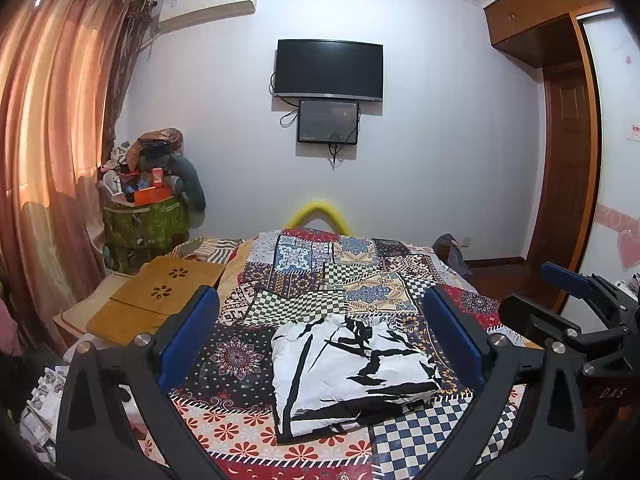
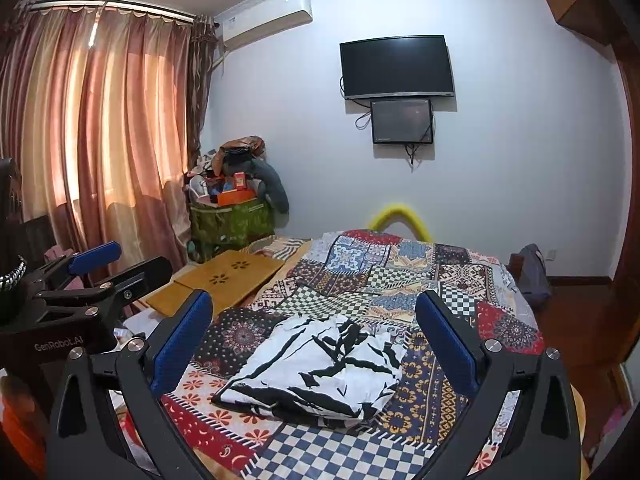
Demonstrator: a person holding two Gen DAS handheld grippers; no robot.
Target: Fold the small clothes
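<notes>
Softly rumpled, the folded black-and-white garment point(image 1: 352, 376) lies on the patchwork quilt point(image 1: 320, 280), both grippers' jaws spread empty.

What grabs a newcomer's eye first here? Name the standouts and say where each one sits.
First the black-and-white garment, lying folded on the busy patchwork bedspread, framed by the open left gripper and, in its own view, the open right gripper. Next the dark TV on the far wall, then the glowing pink curtains at left.
</notes>
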